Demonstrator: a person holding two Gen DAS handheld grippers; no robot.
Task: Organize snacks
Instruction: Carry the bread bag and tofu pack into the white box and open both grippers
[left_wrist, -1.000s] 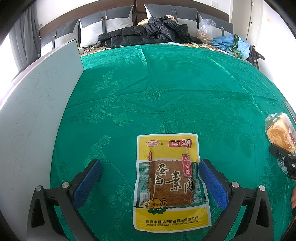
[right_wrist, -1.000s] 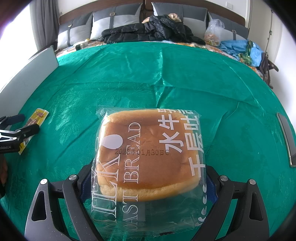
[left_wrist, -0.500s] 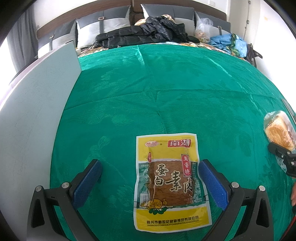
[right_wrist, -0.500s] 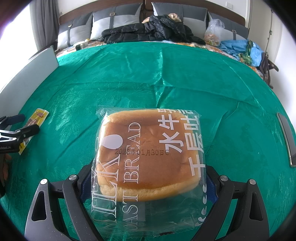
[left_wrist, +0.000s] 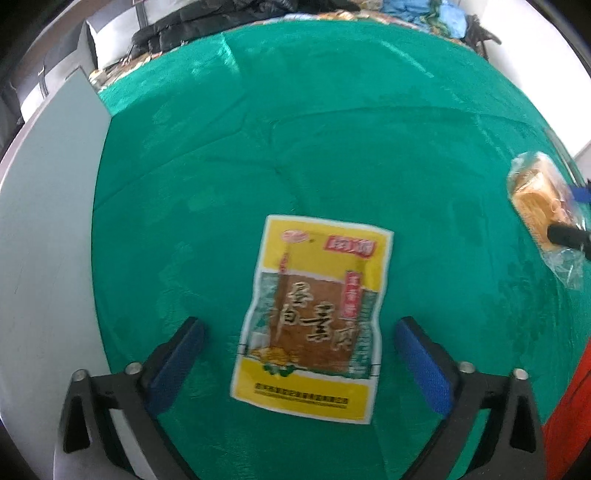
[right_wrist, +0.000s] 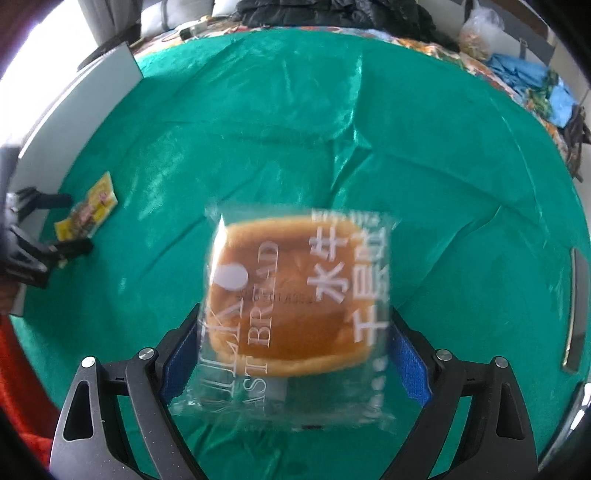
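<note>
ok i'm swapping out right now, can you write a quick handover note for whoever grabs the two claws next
Left claw: open, fingers either side of the yellow tofu snack packet, which lies flat on the green tablecloth; not gripped.
Right claw: the bagged toast bread sits between its blue pads, which are against the wrapper's sides; whether it is lifted off the cloth is unclear because of blur.
Layout: packet to the left, bread to the right, apart. A grey board lies along the cloth's left edge.
Done: nothing visibly sorted yet.
Left: close on the packet, then put both snacks where they belong; no container is in view.
</note>
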